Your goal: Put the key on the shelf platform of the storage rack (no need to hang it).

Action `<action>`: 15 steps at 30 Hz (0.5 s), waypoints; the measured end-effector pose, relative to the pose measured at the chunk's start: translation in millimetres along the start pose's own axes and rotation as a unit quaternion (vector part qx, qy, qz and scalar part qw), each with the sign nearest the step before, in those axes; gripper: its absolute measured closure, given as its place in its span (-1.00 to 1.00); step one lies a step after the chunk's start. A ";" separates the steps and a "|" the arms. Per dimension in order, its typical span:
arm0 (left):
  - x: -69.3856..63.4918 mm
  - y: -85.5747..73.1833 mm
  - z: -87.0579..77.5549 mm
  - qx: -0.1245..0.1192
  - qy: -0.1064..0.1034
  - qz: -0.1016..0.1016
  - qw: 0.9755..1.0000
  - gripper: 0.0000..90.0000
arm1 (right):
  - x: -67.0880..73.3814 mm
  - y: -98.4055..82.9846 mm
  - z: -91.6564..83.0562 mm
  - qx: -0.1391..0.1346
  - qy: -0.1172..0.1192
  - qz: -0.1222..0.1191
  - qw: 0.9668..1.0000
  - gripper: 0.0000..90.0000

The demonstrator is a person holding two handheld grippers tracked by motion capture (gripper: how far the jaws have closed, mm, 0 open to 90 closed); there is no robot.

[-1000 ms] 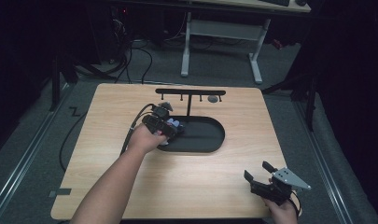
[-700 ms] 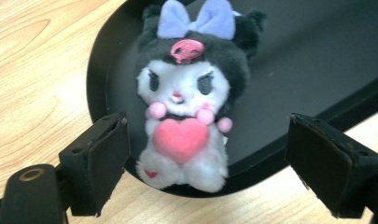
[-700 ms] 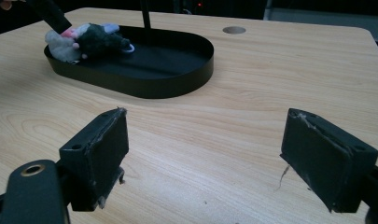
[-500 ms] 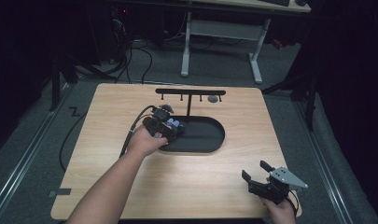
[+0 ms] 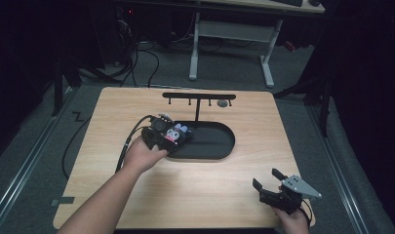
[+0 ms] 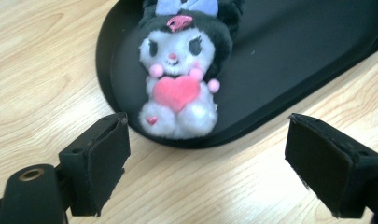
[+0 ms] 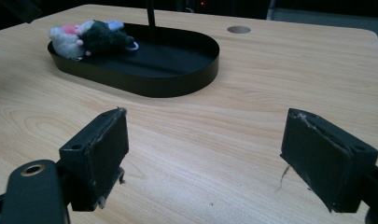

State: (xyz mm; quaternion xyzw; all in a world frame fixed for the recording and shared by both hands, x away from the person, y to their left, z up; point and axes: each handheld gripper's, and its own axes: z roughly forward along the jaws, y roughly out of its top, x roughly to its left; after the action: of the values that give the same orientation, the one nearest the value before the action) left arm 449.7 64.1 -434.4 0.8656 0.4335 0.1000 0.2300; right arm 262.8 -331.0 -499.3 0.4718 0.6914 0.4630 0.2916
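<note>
Plush toy [image 6: 179,77] with a pink heart lies at the left end of a black oval tray [image 5: 219,146] on the wooden counter [image 5: 185,190]. Left gripper [image 5: 173,139] hovers just before it, jaws wide apart. Right gripper [image 5: 269,181], also spread and empty, sits near the counter's front right corner

Pale wood-grain table [image 7: 252,84], matt black smooth tray [image 6: 289,56], fuzzy plush toy [image 6: 179,79], matt black tool pads [image 7: 100,149]

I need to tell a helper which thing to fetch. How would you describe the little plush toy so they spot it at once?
On the wooden table lies a black oval tray. At its left end lies the plush toy: white face, black hood, blue bow, pink heart on its chest.
</note>
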 end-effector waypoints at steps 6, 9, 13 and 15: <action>-1.3 -23.7 -7.7 -0.043 0.001 0.006 0.999 -0.67 | -0.1 -0.8 0.1 -0.002 -0.006 -0.001 1.000 -0.67; -2.6 -44.8 -9.9 -0.072 -0.008 0.015 0.997 -0.67 | -0.4 -1.6 0.3 -0.002 -0.009 -0.004 1.000 -0.67; -3.2 -61.0 -10.5 -0.086 -0.014 0.021 0.996 -0.67 | -0.9 -2.5 1.0 0.000 -0.010 -0.005 1.000 -0.67; -4.8 -77.9 -12.4 -0.112 -0.013 0.032 0.993 -0.66 | -0.1 -3.0 1.5 0.001 -0.010 -0.006 1.000 -0.67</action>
State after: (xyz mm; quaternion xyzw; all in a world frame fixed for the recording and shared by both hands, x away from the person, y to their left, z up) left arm 387.3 104.5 -461.1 0.8492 0.3885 0.1438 0.3276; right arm 262.9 -330.9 -502.7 0.4726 0.6917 0.4555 0.3011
